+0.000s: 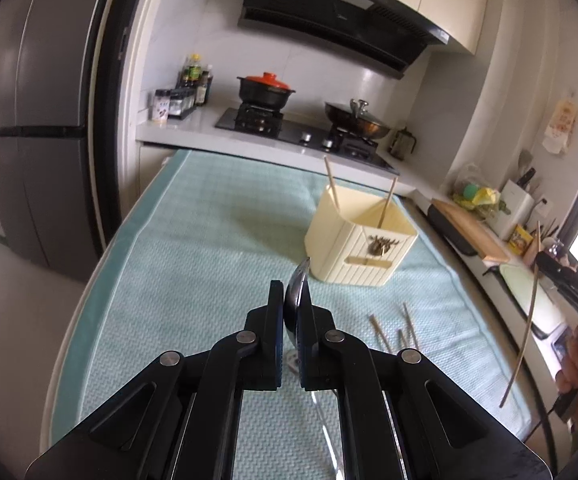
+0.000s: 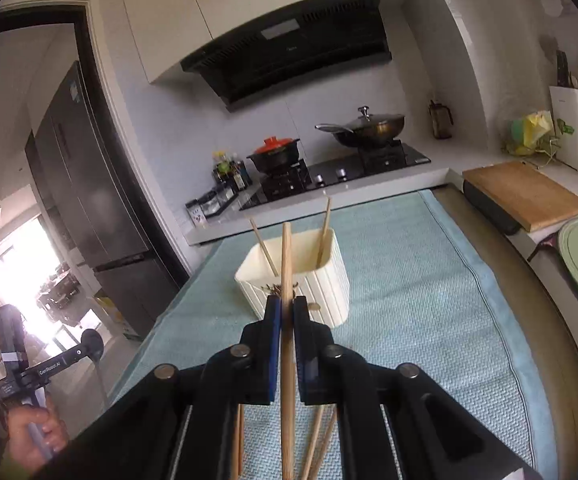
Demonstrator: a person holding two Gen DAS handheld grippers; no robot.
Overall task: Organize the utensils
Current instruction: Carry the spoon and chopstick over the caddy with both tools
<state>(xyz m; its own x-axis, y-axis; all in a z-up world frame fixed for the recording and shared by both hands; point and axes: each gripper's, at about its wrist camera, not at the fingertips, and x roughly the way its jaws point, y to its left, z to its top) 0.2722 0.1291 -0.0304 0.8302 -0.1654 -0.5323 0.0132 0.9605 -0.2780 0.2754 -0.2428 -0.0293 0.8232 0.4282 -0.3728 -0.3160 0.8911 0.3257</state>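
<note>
Kitchen worktop covered by a teal textured mat (image 1: 217,248), its far edge meeting a white counter with a gas hob (image 1: 301,132); a grey refrigerator (image 1: 41,120) stands to the left and a wooden cutting board (image 2: 525,194) to the right. Most of the mat lies bare around the holder. Cream ribbed utensil holder (image 1: 363,240) stands upright on the mat and contains two chopsticks (image 2: 325,228), both leaning outward. Loose chopsticks (image 1: 397,330) lie flat on the mat nearer the camera. Left gripper (image 1: 292,300), jaws closed, clamps a dark metal spoon (image 1: 299,280), bowl edge-on, long axis along the fingers, handle trailing beneath. Right gripper (image 2: 287,312), jaws closed, clamps one wooden chopstick (image 2: 287,264) lengthwise, its tip directed at the holder.
</note>
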